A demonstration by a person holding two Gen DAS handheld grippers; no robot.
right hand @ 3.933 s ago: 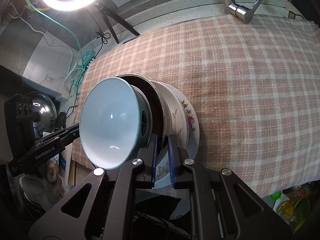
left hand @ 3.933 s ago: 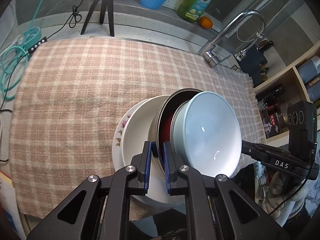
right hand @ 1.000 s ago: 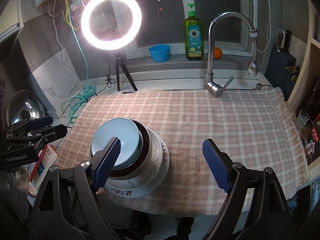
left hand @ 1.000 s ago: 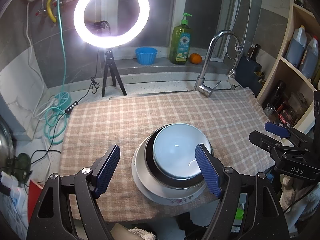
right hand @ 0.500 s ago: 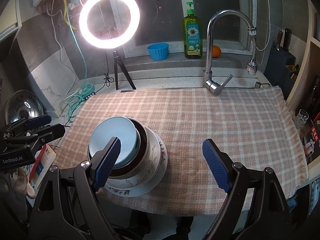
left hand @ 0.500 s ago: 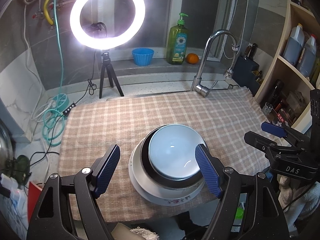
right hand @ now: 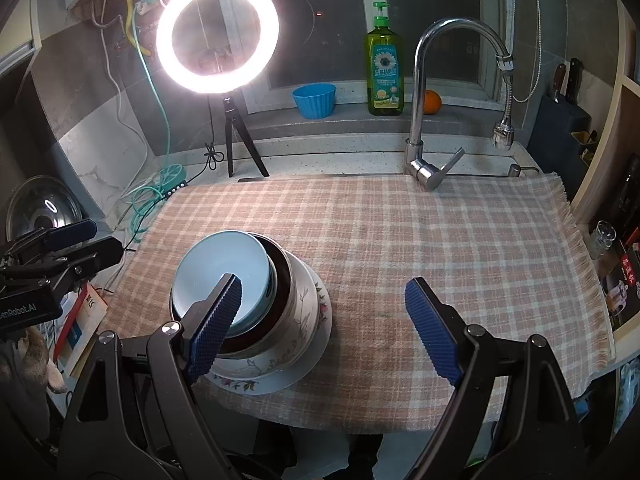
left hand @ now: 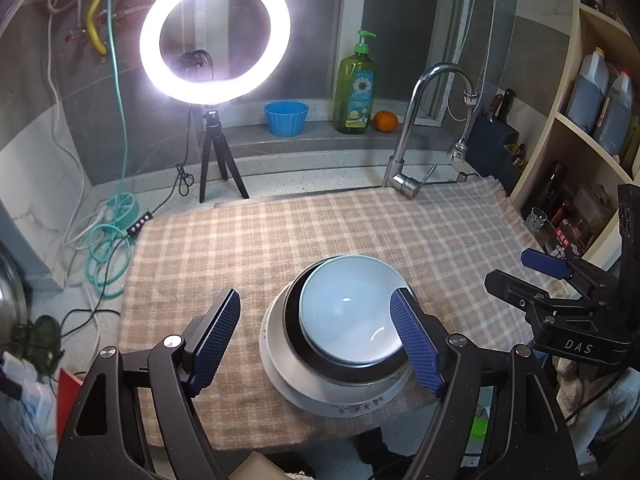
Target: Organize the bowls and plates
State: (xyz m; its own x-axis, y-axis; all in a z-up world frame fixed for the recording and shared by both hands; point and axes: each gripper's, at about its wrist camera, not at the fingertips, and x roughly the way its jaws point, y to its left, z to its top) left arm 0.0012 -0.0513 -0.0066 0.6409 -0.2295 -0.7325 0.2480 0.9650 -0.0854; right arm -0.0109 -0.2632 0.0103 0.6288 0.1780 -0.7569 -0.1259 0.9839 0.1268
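Observation:
A stack of dishes stands near the front edge of the checked cloth (left hand: 280, 240). A pale blue bowl (left hand: 350, 314) sits on top, inside a dark bowl (left hand: 294, 334), inside a white floral bowl (right hand: 302, 316), on a floral plate (right hand: 264, 382). My left gripper (left hand: 316, 344) is open and empty, held above and in front of the stack. My right gripper (right hand: 322, 326) is open and empty, to the right of the stack. The right gripper also shows in the left wrist view (left hand: 560, 292), and the left gripper shows in the right wrist view (right hand: 56, 248).
A faucet (right hand: 424, 120) stands at the back of the cloth (right hand: 440, 248). A ring light on a tripod (right hand: 218, 36), a blue cup (right hand: 314, 100), a green soap bottle (right hand: 382, 64) and an orange (right hand: 432, 102) line the back ledge. Shelves with bottles (left hand: 600, 100) stand at the right.
Both grippers held the stack tilted by its rims 3.9 s ago; now the stack stands flat and both are open and drawn back. Little movement over the last second.

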